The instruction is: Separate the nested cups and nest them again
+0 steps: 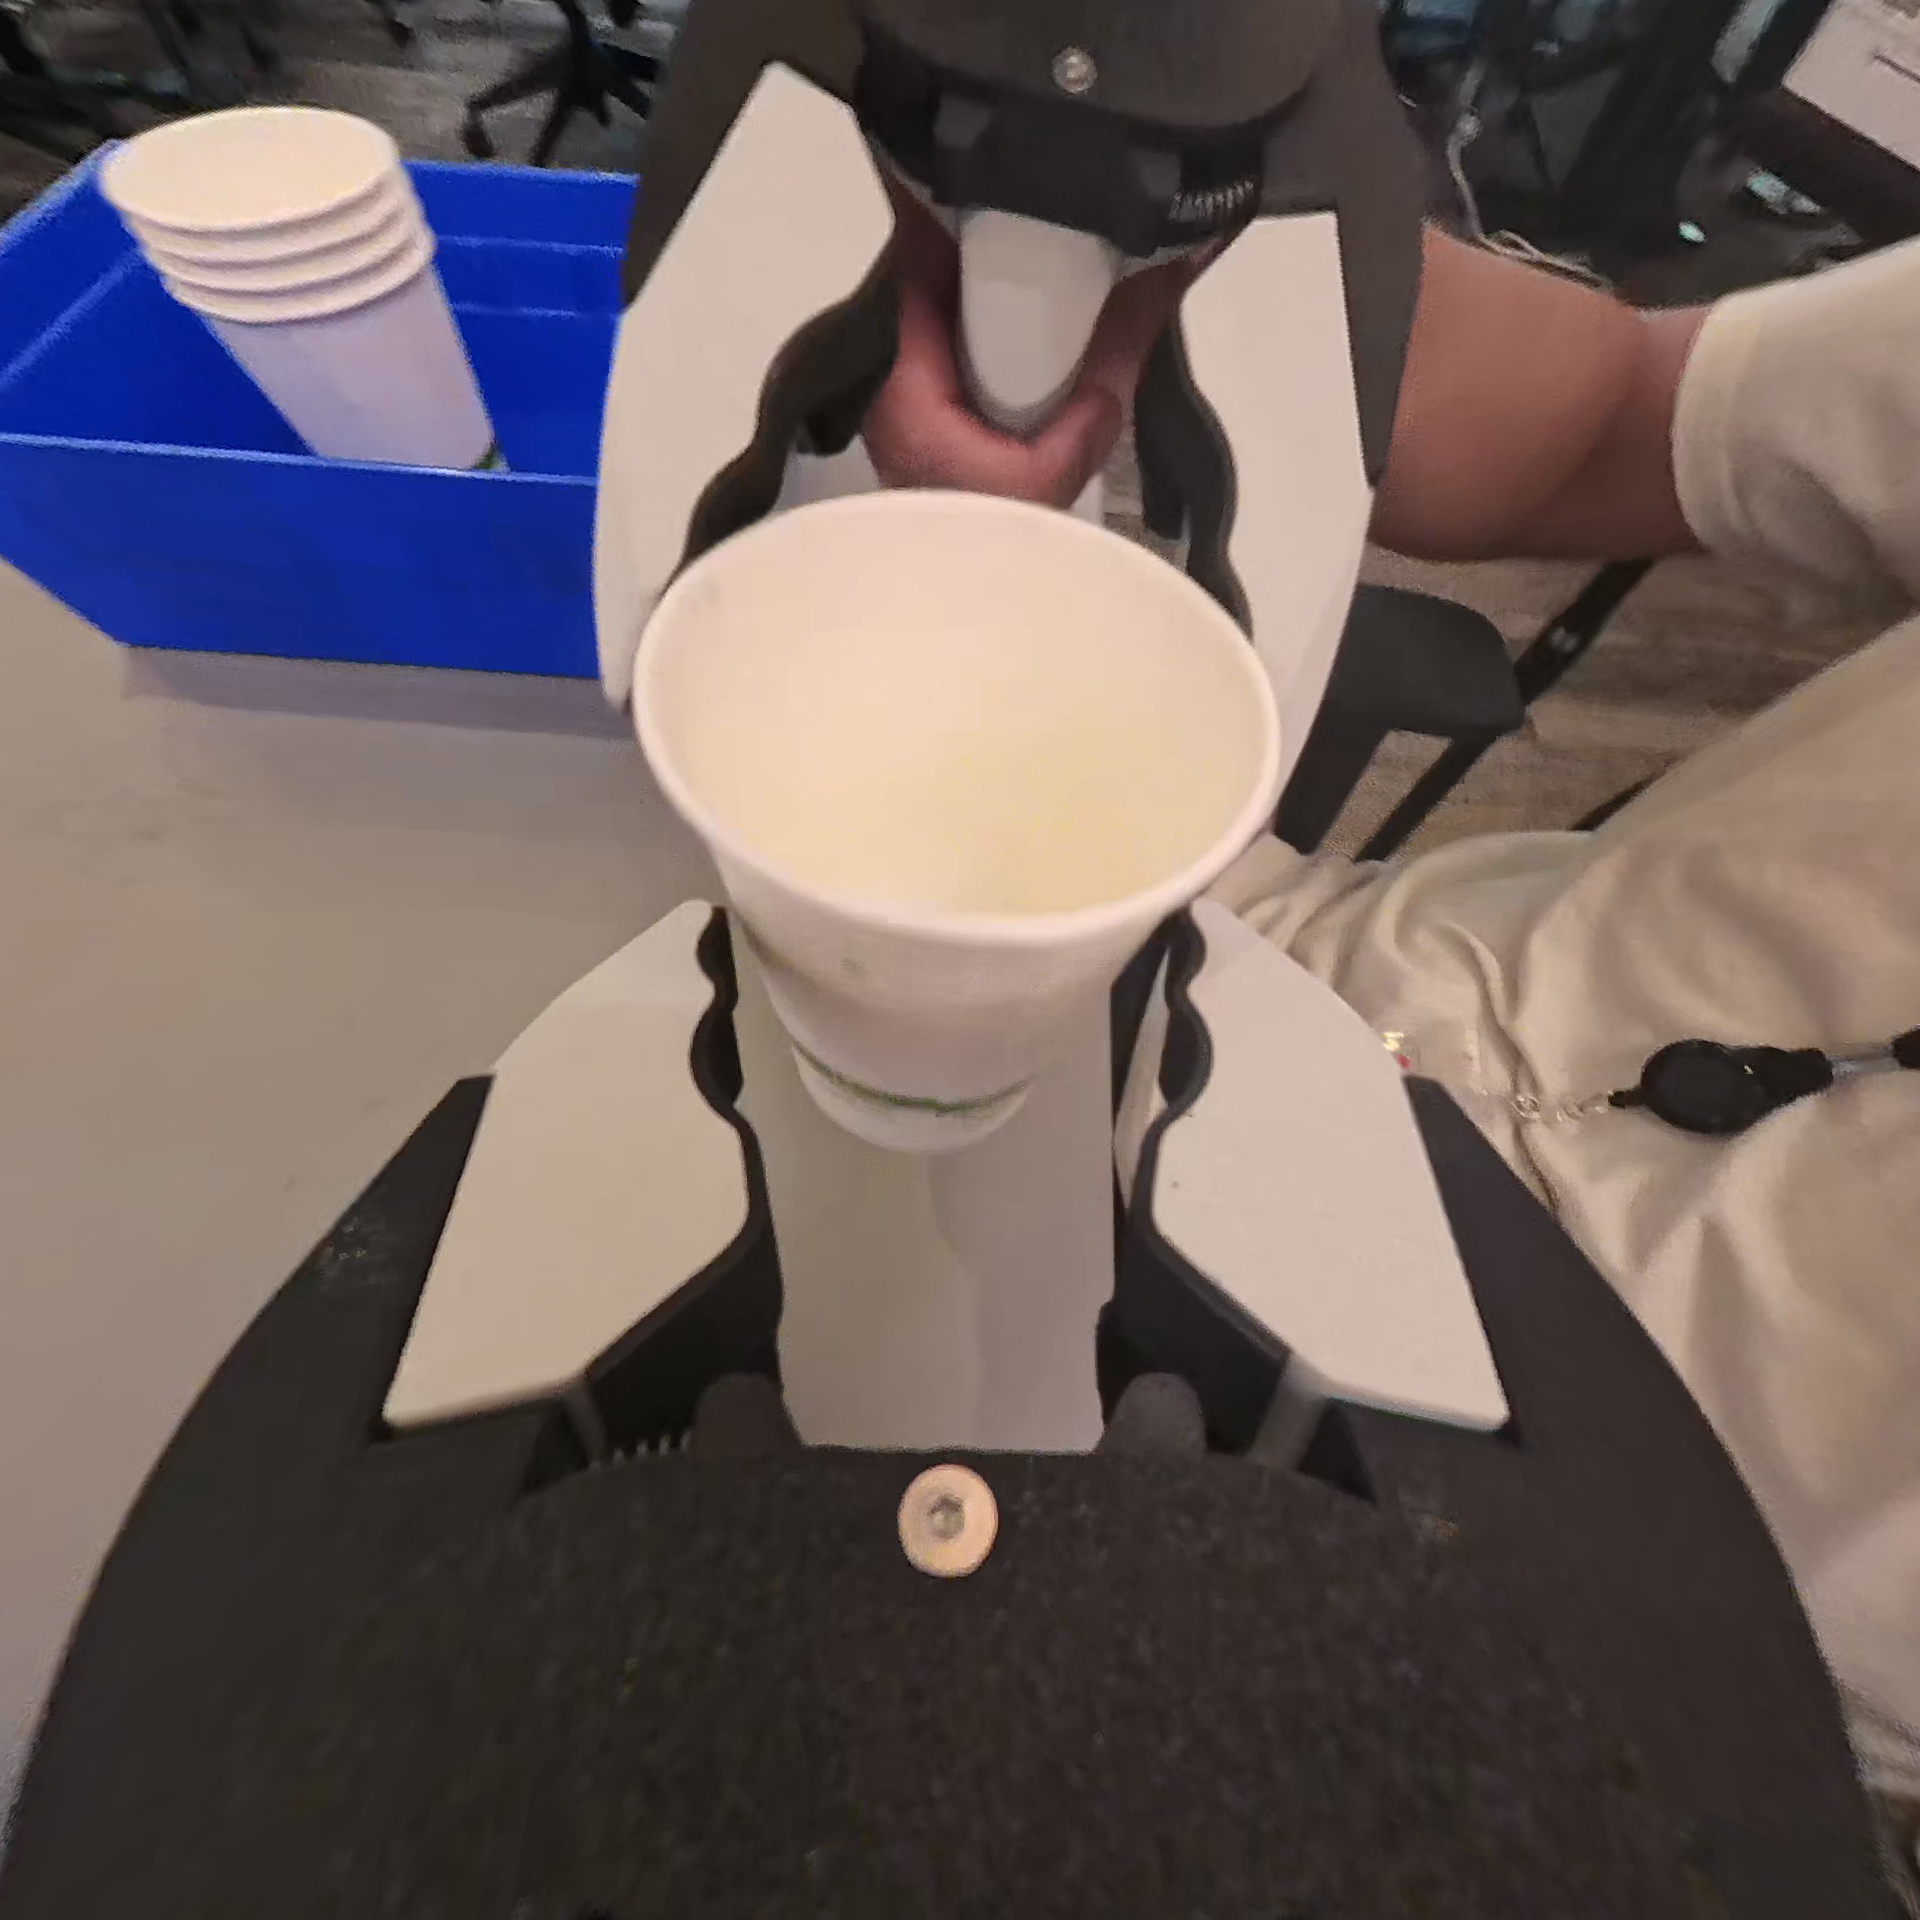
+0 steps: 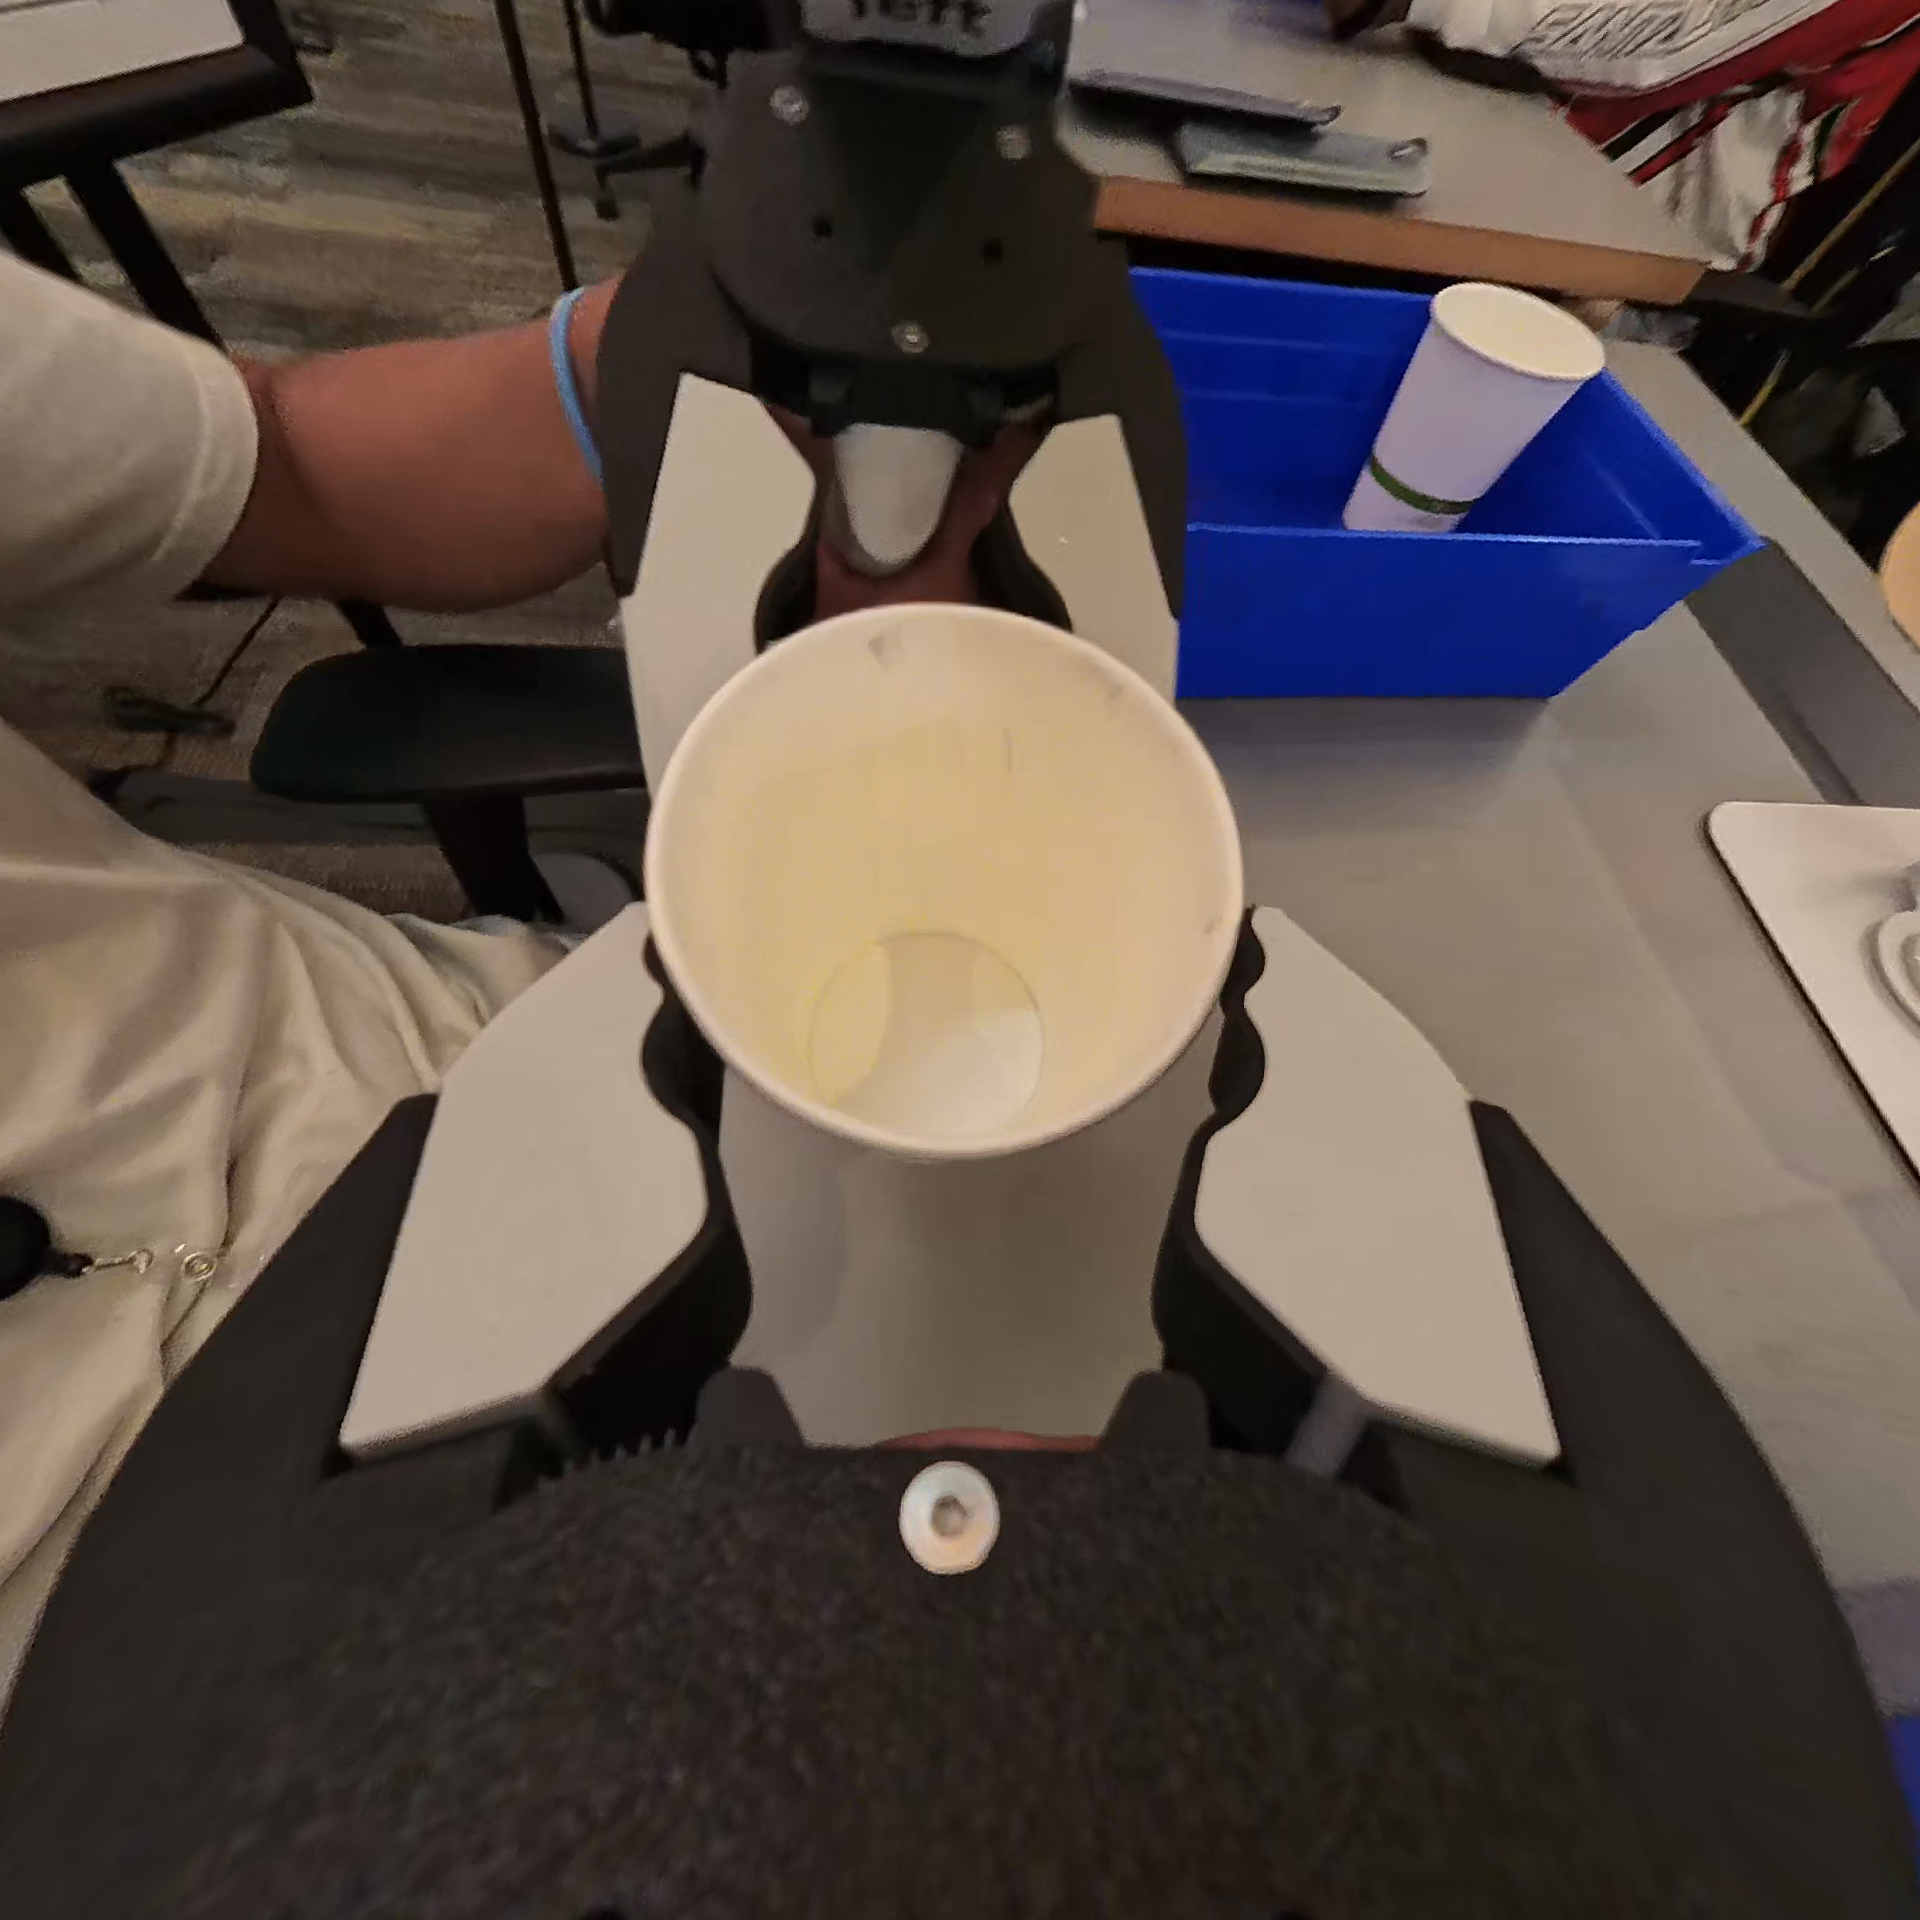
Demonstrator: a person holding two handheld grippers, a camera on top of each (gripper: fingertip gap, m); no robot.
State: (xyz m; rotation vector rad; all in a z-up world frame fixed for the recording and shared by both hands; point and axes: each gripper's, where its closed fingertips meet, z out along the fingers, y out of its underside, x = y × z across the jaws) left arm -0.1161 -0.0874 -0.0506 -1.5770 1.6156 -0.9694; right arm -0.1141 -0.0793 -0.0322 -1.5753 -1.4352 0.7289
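Observation:
A white paper cup (image 1: pixel 935 790) with a green band near its base is upright between both grippers, which face each other across it. My left gripper (image 1: pixel 951 935) closes on the cup's lower wall, with both pads against it. The base sits at or just above the table (image 1: pixel 260 987). My right gripper (image 2: pixel 945 925) grips the same cup (image 2: pixel 935 883) just under its rim; it also shows in the left wrist view (image 1: pixel 961 717) behind the rim. Only one rim shows, and I cannot tell whether a second cup is nested inside. The left gripper (image 2: pixel 909 675) is partly hidden behind the rim.
A blue bin (image 1: pixel 260 540) at the back of the table holds a leaning stack of several white cups (image 1: pixel 312 291); both also show in the right wrist view (image 2: pixel 1403 613) (image 2: pixel 1475 405). A white mat (image 2: pixel 1829 935) lies at the right. A black chair (image 2: pixel 436 717) and the person's torso are close by.

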